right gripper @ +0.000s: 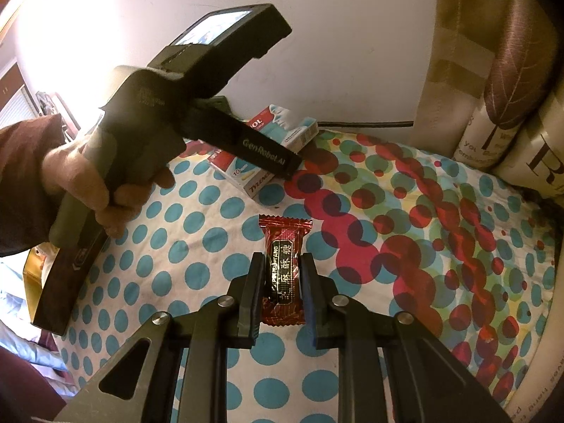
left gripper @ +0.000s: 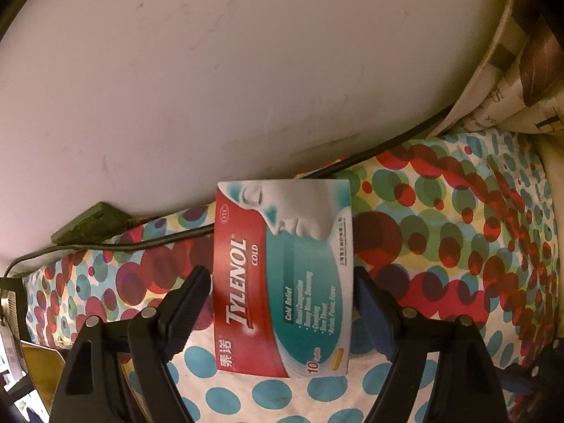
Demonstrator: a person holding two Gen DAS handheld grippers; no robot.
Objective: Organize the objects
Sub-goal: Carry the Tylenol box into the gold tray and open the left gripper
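Tylenol box [left gripper: 283, 282] sits flat on the polka-dot bedsheet [left gripper: 440, 246], close up against the white wall [left gripper: 211, 70], and the left tongs [left gripper: 282, 283] are right on it! The two fingers stand one on each long edge of the carton, roughly halfway along, so the box's long axis runs straight out ahead between them, along the line of the tongs. The jaws are spread about as wide as the box: the left pad looks to be touching the red edge and the right pad sits hard beside the white one, but whether there is real squeeze yet, I can't tell.

Over to the right wrist view, and the right tongs [right gripper: 282, 282] have closed in on a red candy wrapper [right gripper: 283, 268], narrow gap, a finger pressed against each side of its dark middle band. It looks gripped, with the crimped far end poking out ahead toward the box. The candy's long axis also runs along the fingers.

From here the left tongs appear held in the person's left hand [right gripper: 91, 183], angled down over the box, which lies beyond and left of the candy. A black cable [left gripper: 352, 162] runs along the wall behind the carton, and patterned pillows [right gripper: 493, 70] stack at the bed's right end.

Left hand clearly owns the box; my read is that a firm close comes next.
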